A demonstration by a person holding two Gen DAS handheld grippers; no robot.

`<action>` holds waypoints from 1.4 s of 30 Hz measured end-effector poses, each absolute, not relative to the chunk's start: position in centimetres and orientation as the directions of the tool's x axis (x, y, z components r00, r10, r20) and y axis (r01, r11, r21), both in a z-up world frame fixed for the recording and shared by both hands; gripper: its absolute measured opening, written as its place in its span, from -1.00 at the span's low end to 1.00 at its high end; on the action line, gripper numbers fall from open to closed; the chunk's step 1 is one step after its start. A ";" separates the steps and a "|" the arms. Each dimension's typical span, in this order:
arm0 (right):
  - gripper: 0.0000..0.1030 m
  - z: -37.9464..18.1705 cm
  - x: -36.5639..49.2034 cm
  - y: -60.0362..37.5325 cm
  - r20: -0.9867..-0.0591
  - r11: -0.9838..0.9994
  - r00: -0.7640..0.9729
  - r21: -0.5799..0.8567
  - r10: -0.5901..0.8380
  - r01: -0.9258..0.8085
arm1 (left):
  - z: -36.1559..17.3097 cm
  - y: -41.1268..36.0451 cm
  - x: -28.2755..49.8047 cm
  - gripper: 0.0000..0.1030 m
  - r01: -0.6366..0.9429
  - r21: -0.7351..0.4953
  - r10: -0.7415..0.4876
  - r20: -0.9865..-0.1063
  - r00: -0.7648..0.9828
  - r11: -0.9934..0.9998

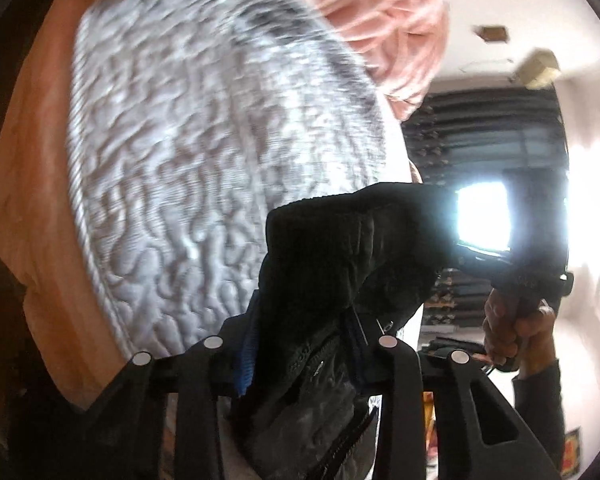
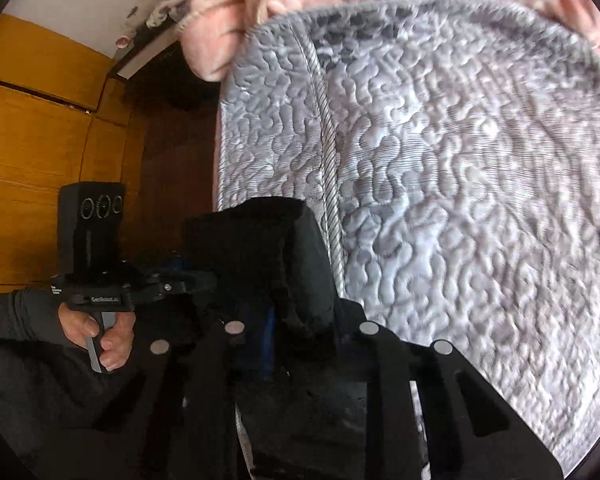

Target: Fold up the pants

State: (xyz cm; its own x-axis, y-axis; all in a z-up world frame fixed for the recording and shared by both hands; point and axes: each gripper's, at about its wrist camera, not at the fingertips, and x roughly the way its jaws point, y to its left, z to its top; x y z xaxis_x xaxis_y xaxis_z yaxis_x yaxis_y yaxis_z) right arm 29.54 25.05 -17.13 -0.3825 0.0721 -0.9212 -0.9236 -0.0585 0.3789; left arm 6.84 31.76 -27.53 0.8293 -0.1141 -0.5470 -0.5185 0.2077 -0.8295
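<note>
Closest to me, my left claw (image 1: 300, 364) is pinched narrow on a bunched edge of the black pants (image 1: 340, 248), and my right claw (image 2: 300, 344) grips another fold of the same dark cloth, so the pants hang between the two, lifted off the bed. They look soft, limp and light, likely to sag and slide, so I judge the waistband or a seam the surest hold. Beyond, from ten to twelve o'clock, lies the grey quilted mattress (image 1: 180, 160), with a pink blanket (image 1: 388, 32) heaped at one o'clock.
</note>
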 end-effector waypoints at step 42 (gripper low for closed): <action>-0.60 0.7 29.3 1.6 -0.918 0.057 -0.154 0.187 0.366 -0.981 | -6.5 13.0 8.2 -0.38 -0.243 -0.598 -0.120 -0.501 0.857 0.764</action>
State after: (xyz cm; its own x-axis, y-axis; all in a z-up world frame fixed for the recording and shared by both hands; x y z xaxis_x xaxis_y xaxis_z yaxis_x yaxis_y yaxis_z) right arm 29.29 1.62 0.72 -0.1537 0.3658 -0.9179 -0.9807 0.0568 0.1869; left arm 8.19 13.03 -6.48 0.8569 -0.1202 -0.5013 -0.2428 0.7637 -0.5982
